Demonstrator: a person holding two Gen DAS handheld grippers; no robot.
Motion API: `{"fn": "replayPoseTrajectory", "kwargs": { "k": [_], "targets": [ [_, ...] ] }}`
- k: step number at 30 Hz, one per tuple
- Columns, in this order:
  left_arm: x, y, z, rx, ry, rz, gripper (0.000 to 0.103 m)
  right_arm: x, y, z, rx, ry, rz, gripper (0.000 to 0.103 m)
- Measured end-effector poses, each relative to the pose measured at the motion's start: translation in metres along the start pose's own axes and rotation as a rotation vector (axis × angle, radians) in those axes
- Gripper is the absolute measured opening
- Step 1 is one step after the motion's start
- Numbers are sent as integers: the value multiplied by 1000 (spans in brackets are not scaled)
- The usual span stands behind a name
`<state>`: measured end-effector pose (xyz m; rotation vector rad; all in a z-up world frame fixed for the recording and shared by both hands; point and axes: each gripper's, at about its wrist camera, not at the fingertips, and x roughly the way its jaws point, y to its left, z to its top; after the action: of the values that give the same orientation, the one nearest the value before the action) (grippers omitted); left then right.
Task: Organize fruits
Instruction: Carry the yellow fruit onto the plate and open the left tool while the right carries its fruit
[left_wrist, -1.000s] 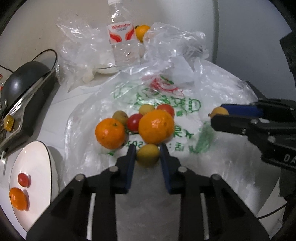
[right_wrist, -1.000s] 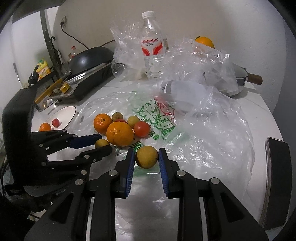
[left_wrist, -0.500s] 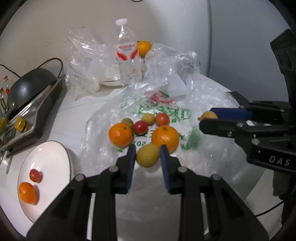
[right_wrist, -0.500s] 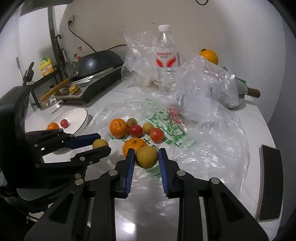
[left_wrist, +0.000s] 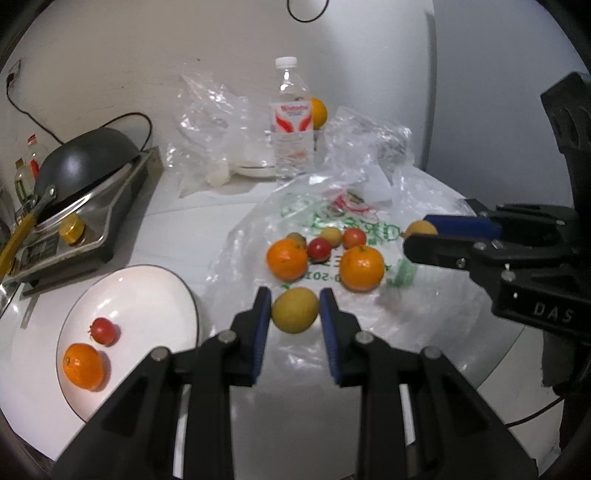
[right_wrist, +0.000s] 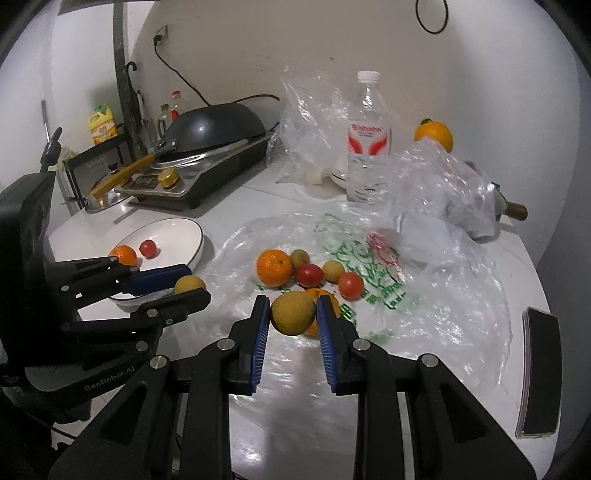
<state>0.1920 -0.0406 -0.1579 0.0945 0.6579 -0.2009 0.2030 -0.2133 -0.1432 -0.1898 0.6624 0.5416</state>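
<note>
My left gripper (left_wrist: 294, 312) is shut on a yellow-green fruit (left_wrist: 294, 309), held above the table between the white plate (left_wrist: 155, 288) and the fruit pile. It also shows in the right wrist view (right_wrist: 188, 286). My right gripper (right_wrist: 291, 314) is shut on another yellow-green fruit (right_wrist: 292, 312), lifted above the plastic bag (right_wrist: 424, 306). In the left wrist view that right gripper (left_wrist: 421, 234) reaches in from the right. The plate holds an orange (left_wrist: 83, 365) and a small red fruit (left_wrist: 104, 331). Two oranges (left_wrist: 287, 258) and several small fruits (left_wrist: 319, 248) lie on the bag.
A water bottle (left_wrist: 293, 122) and crumpled clear bags (left_wrist: 218, 122) stand at the back, with an orange (right_wrist: 434, 134) behind. A stove with a black wok (left_wrist: 85, 158) is on the left. A dark phone (right_wrist: 539, 373) lies at the table's right edge.
Both grippers have risen and drawn back from the fruit pile, each with its yellow-green fruit. The left one has shifted left, so the plate shows more fully.
</note>
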Motion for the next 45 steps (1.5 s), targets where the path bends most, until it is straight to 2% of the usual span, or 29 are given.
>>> {"fn": "replayPoseTrajectory", "kwargs": {
  "k": [11,22,33,45],
  "targets": [
    [-6,25,-9,-23,-7,8,28,12,22,8,-27,12,3,28],
    [-9,63,-15,-42,-7,70,28,32,46,20,-50,13,33,28],
    [0,101,-16,-48,7,148,28,60,68,32,-69,21,100,28],
    [26,131,-15,-90,47,176,28,91,84,40,-104,41,195,28]
  ]
}}
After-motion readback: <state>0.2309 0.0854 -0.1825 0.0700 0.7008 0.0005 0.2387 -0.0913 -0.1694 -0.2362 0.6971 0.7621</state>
